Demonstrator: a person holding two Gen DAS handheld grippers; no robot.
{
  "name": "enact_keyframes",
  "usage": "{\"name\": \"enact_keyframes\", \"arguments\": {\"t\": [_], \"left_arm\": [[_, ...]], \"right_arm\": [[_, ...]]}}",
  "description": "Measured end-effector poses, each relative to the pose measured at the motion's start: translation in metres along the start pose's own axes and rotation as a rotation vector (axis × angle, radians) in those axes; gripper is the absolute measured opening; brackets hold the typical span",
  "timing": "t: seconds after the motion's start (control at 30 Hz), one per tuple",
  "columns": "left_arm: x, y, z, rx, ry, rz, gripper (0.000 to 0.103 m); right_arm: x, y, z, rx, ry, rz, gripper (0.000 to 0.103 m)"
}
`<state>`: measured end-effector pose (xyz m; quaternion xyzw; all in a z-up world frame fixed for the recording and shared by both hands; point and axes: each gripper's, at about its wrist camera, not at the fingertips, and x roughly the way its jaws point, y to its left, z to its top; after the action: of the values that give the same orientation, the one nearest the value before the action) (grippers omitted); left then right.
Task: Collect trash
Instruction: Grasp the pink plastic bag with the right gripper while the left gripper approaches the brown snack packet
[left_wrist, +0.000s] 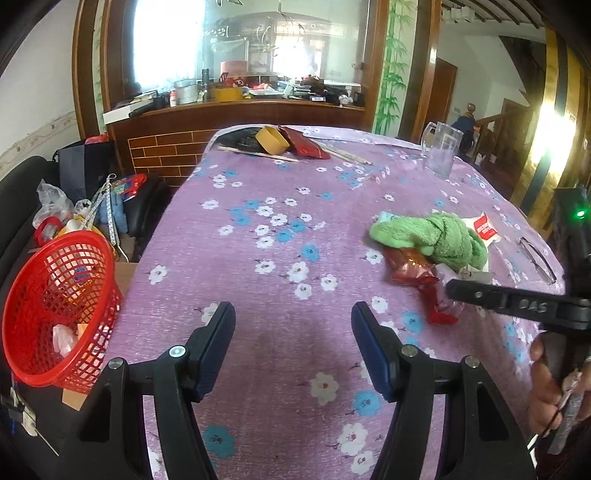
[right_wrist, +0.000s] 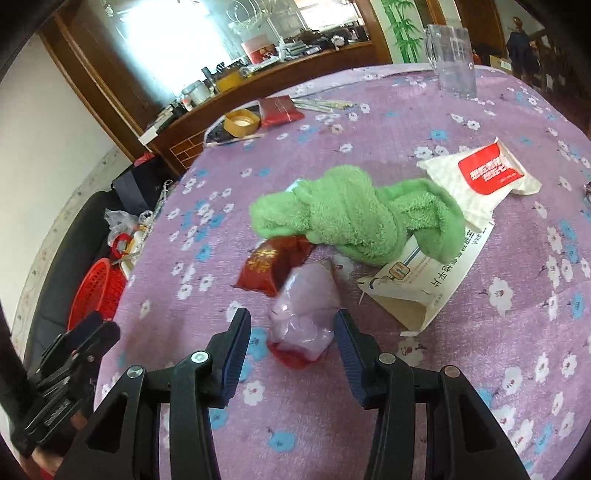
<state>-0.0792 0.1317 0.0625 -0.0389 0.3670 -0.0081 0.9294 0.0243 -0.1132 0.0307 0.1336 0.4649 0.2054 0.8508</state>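
1. Left wrist view: the left gripper (left_wrist: 293, 332) is hovering released over the surface (left_wrist: 280, 258), with only the purple flowered cloth showing between its pads.
2. The landmark is the green towel (left_wrist: 432, 236), which is lying bunched on the right part of the surface.
3. A dark red wrapper (left_wrist: 410, 267) is lying just in front of the green towel, partly tucked under it.
4. A clear plastic bag (left_wrist: 445, 299) with a red end is lying in front of the wrapper; a finger of the right gripper (left_wrist: 517, 301) is reaching in just above it.
5. A red mesh basket (left_wrist: 59, 314) is standing tilted, well left of the green towel and off the surface edge, with scraps inside.
6. A glass mug (left_wrist: 441, 149) is standing upright far behind the green towel.
7. Right wrist view: the right gripper (right_wrist: 291, 332) is standing released around the clear plastic bag (right_wrist: 306, 317); the right pad looks to be at the bag's edge, the left pad is apart from it.
8. The dark red wrapper (right_wrist: 271, 264) is touching the bag's far end and running under the green towel (right_wrist: 354, 218).
9. A white packet with a red label (right_wrist: 480, 177) is lying right of the green towel, and a white paper sleeve (right_wrist: 413, 280) is poking out from beneath it.
10. The left gripper (right_wrist: 74, 354) is showing far left of the green towel, near the red mesh basket (right_wrist: 98, 288).
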Motion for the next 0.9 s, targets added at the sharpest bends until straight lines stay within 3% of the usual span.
{"name": "enact_keyframes", "arguments": {"t": [0.13, 0.23, 0.3, 0.67, 0.83, 0.9], "left_arm": [[0.003, -0.005, 0.003, 0.003, 0.009, -0.023, 0.064], [0.007, -0.014, 0.008, 0.012, 0.019, -0.04, 0.064], [0.009, -0.021, 0.012, 0.018, 0.024, -0.055, 0.064], [0.057, -0.076, 0.037, 0.013, 0.145, -0.181, 0.064], [0.083, -0.1, 0.046, 0.058, 0.174, -0.154, 0.06], [0.096, -0.107, 0.046, 0.076, 0.2, -0.134, 0.052]], "right_arm": [[0.012, -0.004, -0.001, 0.003, 0.018, -0.02, 0.051], [0.01, -0.007, -0.002, 0.008, 0.009, -0.003, 0.044], [0.002, -0.007, -0.005, 0.003, -0.003, 0.004, 0.04], [-0.06, -0.027, -0.026, 0.003, -0.133, 0.034, 0.04], [-0.072, -0.04, -0.029, 0.023, -0.153, 0.043, 0.04], [-0.074, -0.045, -0.03, 0.034, -0.157, 0.048, 0.04]]}}
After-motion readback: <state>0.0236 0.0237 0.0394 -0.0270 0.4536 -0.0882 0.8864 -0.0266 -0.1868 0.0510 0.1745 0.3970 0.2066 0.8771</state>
